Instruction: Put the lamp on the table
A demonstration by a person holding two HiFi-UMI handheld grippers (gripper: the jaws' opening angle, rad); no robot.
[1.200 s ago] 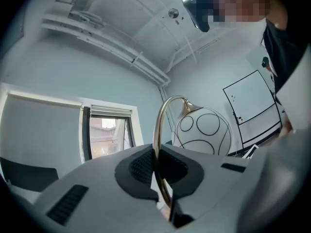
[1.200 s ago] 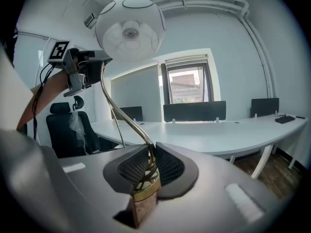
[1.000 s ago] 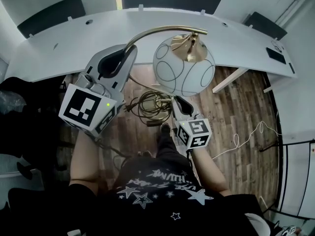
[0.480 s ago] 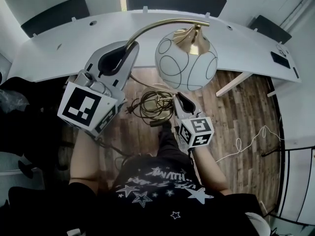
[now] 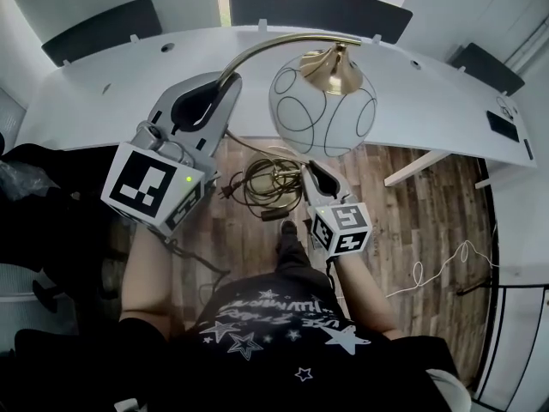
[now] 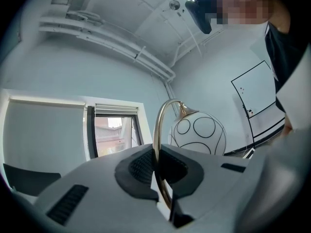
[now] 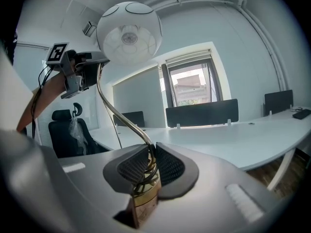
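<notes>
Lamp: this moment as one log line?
left gripper: shut on lamp neck; right gripper: shut on lamp base; lamp: not on table

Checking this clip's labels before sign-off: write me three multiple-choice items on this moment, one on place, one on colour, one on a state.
1. Where is the globe shade relative to the table?
A. standing on it
B. held in the air at its near edge
C. under it, on the floor

2. What colour is the curved neck?
A. brass
B. black
C. red

3. What is the left claw doing?
A. open, empty
B. shut on a cable
C. shut on the neck

Answers: 1 B, the shade hangs clear, touching nothing; 2 A, the neck gleams golden; 3 C, its pads pinch the neck.
</notes>
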